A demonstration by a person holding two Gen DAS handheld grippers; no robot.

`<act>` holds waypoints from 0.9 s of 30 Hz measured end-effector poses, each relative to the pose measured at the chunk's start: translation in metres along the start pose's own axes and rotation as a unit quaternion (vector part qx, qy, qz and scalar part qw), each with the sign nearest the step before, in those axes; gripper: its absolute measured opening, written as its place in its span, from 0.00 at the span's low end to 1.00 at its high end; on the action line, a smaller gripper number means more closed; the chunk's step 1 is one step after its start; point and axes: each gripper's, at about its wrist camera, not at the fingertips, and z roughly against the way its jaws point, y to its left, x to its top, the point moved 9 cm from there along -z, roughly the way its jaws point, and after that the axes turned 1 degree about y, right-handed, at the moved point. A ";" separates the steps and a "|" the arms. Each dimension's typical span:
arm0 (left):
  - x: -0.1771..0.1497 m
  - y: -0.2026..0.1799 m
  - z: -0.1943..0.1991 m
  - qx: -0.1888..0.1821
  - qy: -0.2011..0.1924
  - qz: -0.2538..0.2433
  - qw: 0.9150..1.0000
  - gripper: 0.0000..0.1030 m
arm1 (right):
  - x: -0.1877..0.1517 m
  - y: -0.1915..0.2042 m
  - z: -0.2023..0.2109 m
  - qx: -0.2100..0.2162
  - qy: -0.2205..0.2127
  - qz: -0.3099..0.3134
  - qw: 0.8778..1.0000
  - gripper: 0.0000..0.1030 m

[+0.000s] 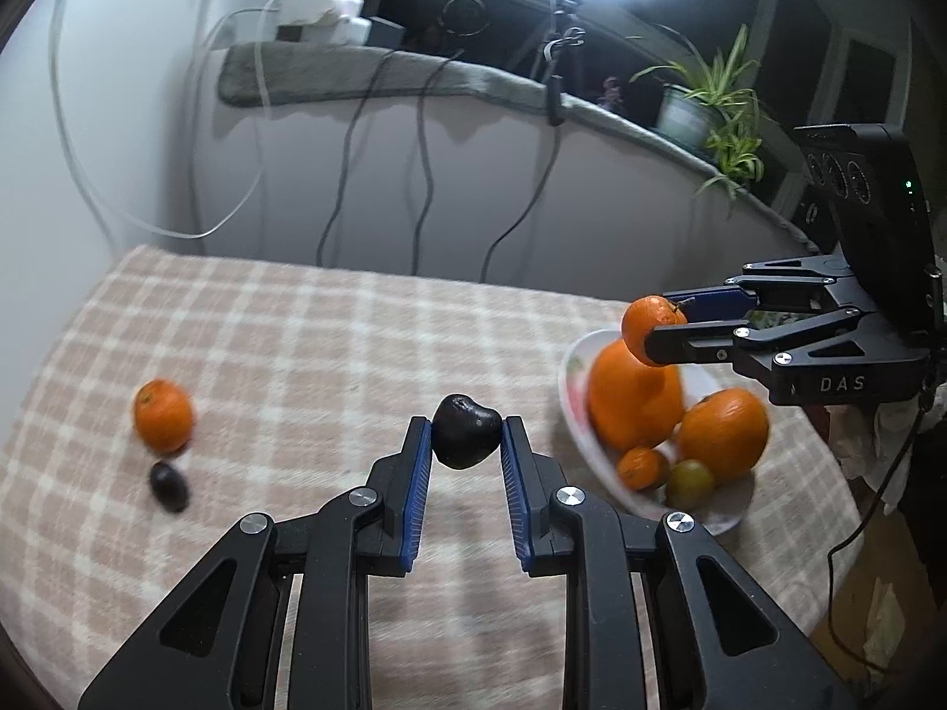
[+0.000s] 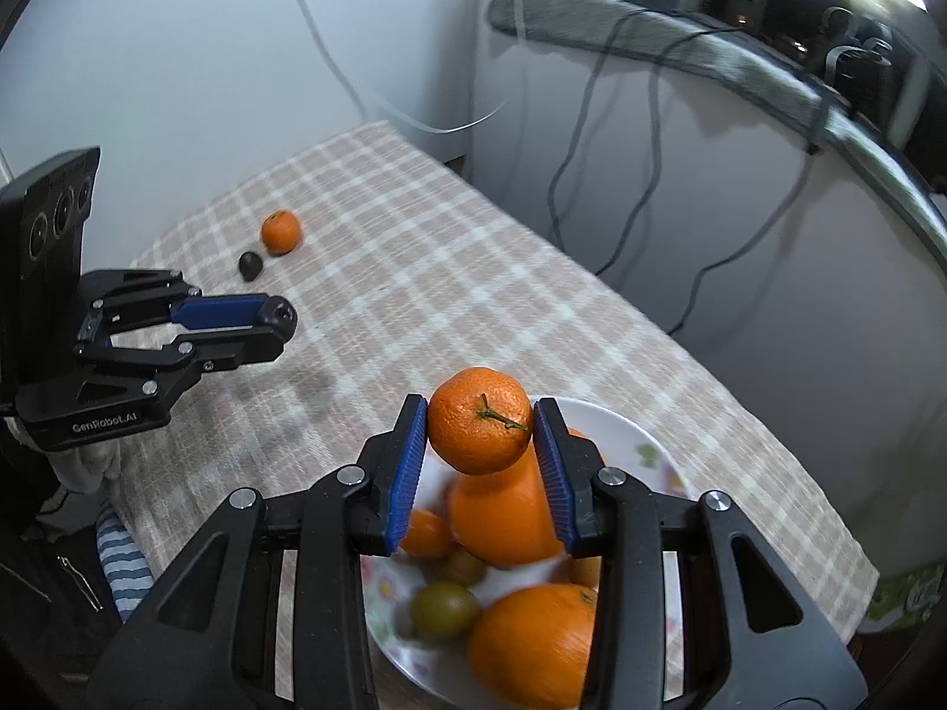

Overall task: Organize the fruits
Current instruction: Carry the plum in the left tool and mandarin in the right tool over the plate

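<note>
- Presently both grippers are loaded and lifted clear of the checked tabletop [image 1: 308, 343], so the step in hand looks like a carry: each fruit is picked up and on its way to wherever it belongs.
- Left gripper [image 1: 467, 432] is clamped on a small dark fruit [image 1: 466, 431], glossy and nearly black; its kind is hard to tell. The blue pads pinch it at the very tips, well above the cloth.
- Right gripper [image 2: 480, 427] grips a mandarin [image 2: 479, 427], stem facing the camera, held directly over the white plate [image 2: 645, 444].
- On that plate lie a tall orange fruit [image 2: 503, 515], a large orange [image 2: 532, 645], another small mandarin, only partly seen, and at least one greenish round fruit [image 2: 444, 609].
- Far off on the cloth, a loose mandarin [image 1: 163, 423] sits just beside a second dark fruit [image 1: 170, 486]; they may touch, but blur hides it.
- Whether the sorting runs onto the plate or off it cannot be read from this moment alone.
- If the dark fruit joins its twin, the next move calls for a swing toward that pair and a low, gentle release, since a round fruit will roll on the cloth.
- If the mandarin goes on the plate, it needs a free hollow, as the pile is crowded and could shift.
</note>
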 end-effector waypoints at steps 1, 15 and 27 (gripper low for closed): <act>0.003 -0.005 -0.002 -0.005 -0.001 -0.001 1.000 0.21 | -0.002 -0.005 0.003 -0.003 -0.003 -0.006 1.000 0.37; 0.020 -0.060 -0.025 -0.047 -0.004 -0.038 0.998 0.21 | -0.040 -0.069 0.017 -0.027 -0.005 -0.081 0.996 0.37; 0.028 -0.106 -0.048 -0.068 0.004 -0.070 0.995 0.21 | -0.065 -0.093 0.007 -0.033 0.005 -0.108 0.994 0.37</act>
